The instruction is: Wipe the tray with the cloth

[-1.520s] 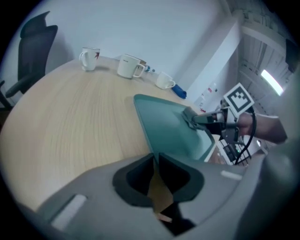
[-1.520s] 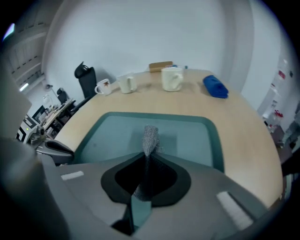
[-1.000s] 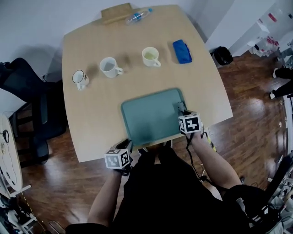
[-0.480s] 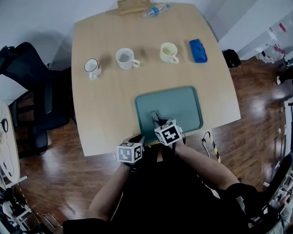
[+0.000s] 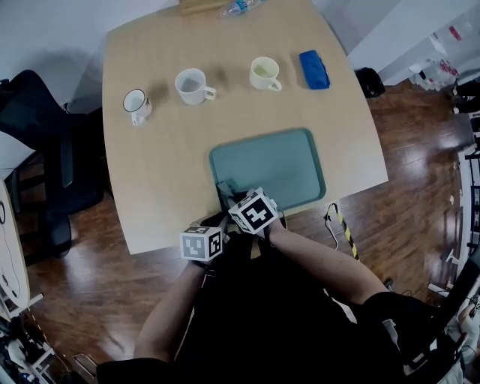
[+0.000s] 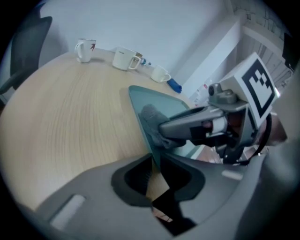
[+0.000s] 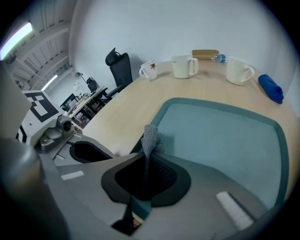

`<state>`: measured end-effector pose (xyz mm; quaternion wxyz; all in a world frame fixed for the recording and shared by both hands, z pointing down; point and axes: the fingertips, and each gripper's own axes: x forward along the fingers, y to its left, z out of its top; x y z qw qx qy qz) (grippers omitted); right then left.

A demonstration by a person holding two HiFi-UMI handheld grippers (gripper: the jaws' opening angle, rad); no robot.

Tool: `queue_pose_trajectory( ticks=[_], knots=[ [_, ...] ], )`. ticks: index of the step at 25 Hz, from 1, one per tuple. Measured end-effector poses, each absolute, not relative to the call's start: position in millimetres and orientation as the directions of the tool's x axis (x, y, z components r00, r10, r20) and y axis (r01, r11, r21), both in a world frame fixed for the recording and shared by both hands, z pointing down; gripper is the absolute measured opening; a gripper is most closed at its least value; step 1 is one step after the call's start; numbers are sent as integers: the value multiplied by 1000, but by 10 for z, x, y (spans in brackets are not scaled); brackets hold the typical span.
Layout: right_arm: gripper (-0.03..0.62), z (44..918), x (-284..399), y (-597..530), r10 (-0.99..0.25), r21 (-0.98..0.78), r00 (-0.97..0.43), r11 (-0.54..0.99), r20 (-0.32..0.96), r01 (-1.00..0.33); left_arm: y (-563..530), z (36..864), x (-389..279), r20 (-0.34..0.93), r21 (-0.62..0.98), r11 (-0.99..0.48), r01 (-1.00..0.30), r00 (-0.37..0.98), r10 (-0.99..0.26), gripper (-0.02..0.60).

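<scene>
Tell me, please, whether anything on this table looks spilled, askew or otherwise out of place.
Nothing is spilled or damaged. The only oddity is the plastic bottle lying on its side at the far edge of the table, beside the wooden block.

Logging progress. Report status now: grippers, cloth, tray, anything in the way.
Left gripper clamped on tray edge, near-left corner. Right gripper shut on cloth, cloth at that same corner. Mugs far back, nothing in the way.
</scene>
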<state>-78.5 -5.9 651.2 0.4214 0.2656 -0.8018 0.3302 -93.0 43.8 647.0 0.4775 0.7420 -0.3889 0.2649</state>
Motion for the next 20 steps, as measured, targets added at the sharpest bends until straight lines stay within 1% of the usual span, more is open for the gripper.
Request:
queue_pose_trajectory(
  ticks=[4,8,11,14,17,20],
  knots=[
    [28,6470,-265,-230,-225,-266,-465,580,856,-770,401,6478,-966,758,502,-226,-835,551,-351,61],
    [28,6550,698,-312,-296,-205,-356,439,886,-875,459,6501,-920,748,521,-190,-832,552,-367,60],
    [28,6500,1423,-356,-358,-143,-273,350,893,-926,449,6484,-960,763,496,-159,-853,516,-389,58],
    [28,6544,2020,-298,-370,-83,-186,277,910,-957,453,6486,-922,762,500,-147,-854,514,-394,55],
    [28,6592,2213,-258,-370,-77,-173,260,913,-963,448,6483,-924,772,484,-141,-864,497,-396,52],
    [28,6590,2102,-247,-377,-67,-173,278,910,-958,445,6491,-879,764,504,-147,-851,518,-385,52]
  ],
)
